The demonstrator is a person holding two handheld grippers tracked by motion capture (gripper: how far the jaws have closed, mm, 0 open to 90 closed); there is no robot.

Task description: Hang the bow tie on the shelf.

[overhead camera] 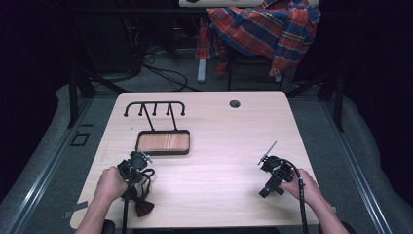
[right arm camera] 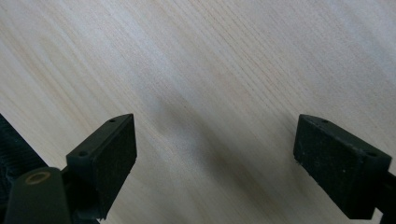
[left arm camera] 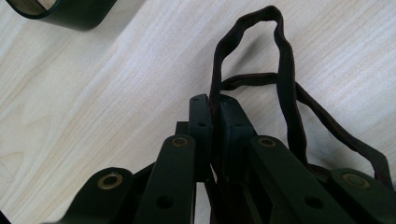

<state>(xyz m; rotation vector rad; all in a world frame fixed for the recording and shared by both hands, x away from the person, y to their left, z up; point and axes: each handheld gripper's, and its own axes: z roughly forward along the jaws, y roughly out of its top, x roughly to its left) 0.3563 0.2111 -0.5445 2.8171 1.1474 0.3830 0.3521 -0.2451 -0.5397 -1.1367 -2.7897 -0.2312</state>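
— Closed jaws on the left gripper (left arm camera: 212,116), are they? What is pinched between them?

— Yes, its two black fingers (left arm camera: 201,126) are pressed together on a thin dark strap (left arm camera: 285,88). In the left gripper view the strap rises from the pinch in a tall loop, and a second run trails off across the pale wood.

— And what is the strap part of?

— From the high view it looks like a dark bow tie (overhead camera: 143,207); its bow lies on the table (overhead camera: 219,170) near the front edge, just below the left gripper (overhead camera: 138,161). I can't make out the bow's shape for certain.

— The right gripper?

— The right gripper (right arm camera: 215,158) hovers over bare wood with its jaws spread wide and nothing between them. It sits well apart from the left one, on the table's right side (overhead camera: 272,170).

— Where would the strap go?

— My guess is the black hook rack (overhead camera: 155,109) standing behind the wooden tray (overhead camera: 163,142), just beyond the left gripper.

— How would you do it well?

— Keep the pinch firm and lift until the bow clears the table, so it doesn't drag. Hold the loop open, perhaps with the right gripper, and drop it over one hook rather than between two. Approach from above the tray, since its rim could snag the hanging bow.
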